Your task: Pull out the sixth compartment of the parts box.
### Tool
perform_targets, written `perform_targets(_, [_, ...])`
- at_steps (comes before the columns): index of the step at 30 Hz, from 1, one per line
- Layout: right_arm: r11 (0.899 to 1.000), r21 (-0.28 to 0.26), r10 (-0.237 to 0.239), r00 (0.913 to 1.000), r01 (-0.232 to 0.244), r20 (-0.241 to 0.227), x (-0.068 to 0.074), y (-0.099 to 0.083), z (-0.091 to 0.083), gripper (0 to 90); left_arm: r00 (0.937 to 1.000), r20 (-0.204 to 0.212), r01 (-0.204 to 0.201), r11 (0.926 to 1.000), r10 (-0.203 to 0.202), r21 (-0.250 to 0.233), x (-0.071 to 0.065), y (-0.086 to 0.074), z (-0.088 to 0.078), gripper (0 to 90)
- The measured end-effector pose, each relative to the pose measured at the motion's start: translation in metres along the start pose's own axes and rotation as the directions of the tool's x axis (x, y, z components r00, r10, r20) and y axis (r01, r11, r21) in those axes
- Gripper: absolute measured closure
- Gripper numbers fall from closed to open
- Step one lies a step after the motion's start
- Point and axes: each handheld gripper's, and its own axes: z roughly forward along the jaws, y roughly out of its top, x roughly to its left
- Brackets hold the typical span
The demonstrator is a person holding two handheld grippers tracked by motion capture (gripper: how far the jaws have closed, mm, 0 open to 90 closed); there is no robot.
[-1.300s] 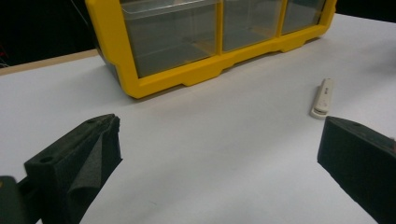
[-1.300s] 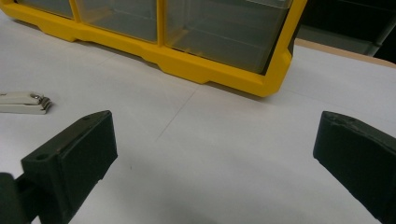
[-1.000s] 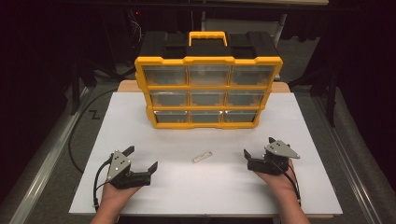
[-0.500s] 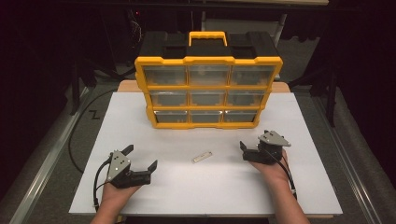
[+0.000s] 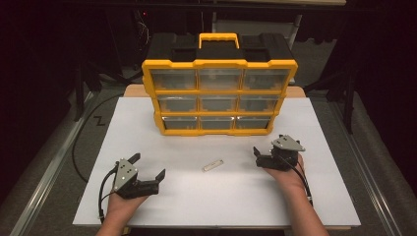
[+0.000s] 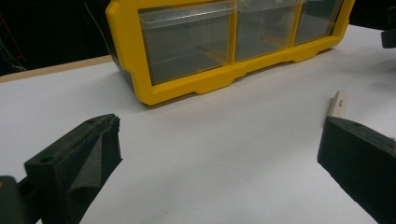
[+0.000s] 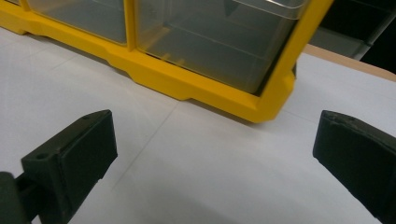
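Thing in play: small pale strip (image 5: 212, 165), flat on the white tabletop (image 5: 216, 206), about midway between the left and right edges, nearer the front edge than the organiser's foot.
Long axis of strip: slanted, one end toward the front-left corner, the other toward the back-right corner.
Left gripper (image 5: 146, 173): near the front-left corner, fingers spread wide, holding nothing, just above or on the surface.
Strip from left fingers: ahead and to the right; in the left gripper view the strip (image 6: 338, 103) peeks out just behind the right-hand finger (image 6: 359, 161), apart from it.
Right gripper (image 5: 260, 157): toward the right edge, a little farther from the front edge than the left one, fingers wide apart and empty.
Strip from right fingers: off to the left and slightly toward the front edge.
Right gripper aim: pointing at the yellow drawer organiser (image 5: 219, 83), lower-right corner (image 7: 268, 109) and clear drawer (image 7: 219, 42) straight ahead.
Nearer hand: hard to call; gaps look much alike, right perhaps slightly closer.
Likely demand of a pick: fingers turned across the strip's slant, closing on its narrow sides.
Organiser position: standing upright toward the back edge, drawers shut, well apart from strip.
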Motion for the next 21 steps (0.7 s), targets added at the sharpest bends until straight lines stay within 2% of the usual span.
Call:
perform_targets(5, [1.000,-0.003,-0.007,0.9999,0.007,0.011,-0.004,-0.002,-0.007,0.8,0.9999,-0.012,0.005,1.0000,-0.005,-0.002,0.001,0.000,0.001,0.4])
perform_targets(8, [1.000,-0.003,-0.024,0.9994,0.024,0.025,-0.005,-0.004,-0.013,0.8,0.9998,-0.015,0.016,0.9999,-0.016,-0.001,0.002,0.000,0.002,0.4])
perform_targets(13, [0.999,-0.005,-0.045,0.9982,0.045,0.040,-0.007,-0.006,-0.019,0.8,0.9997,-0.020,0.012,0.9999,-0.012,0.007,0.003,-0.002,0.001,0.4])
perform_targets(16, [0.998,0.000,-0.058,0.9975,0.058,0.041,-0.008,-0.008,-0.022,0.8,0.9993,-0.029,0.024,0.9997,-0.024,0.007,0.005,-0.001,0.001,0.3])
perform_targets(21, [0.996,0.021,-0.090,0.9954,0.090,0.033,-0.009,-0.009,-0.024,0.9,0.9994,-0.029,0.018,0.9997,-0.017,0.015,0.003,-0.002,-0.001,0.3])
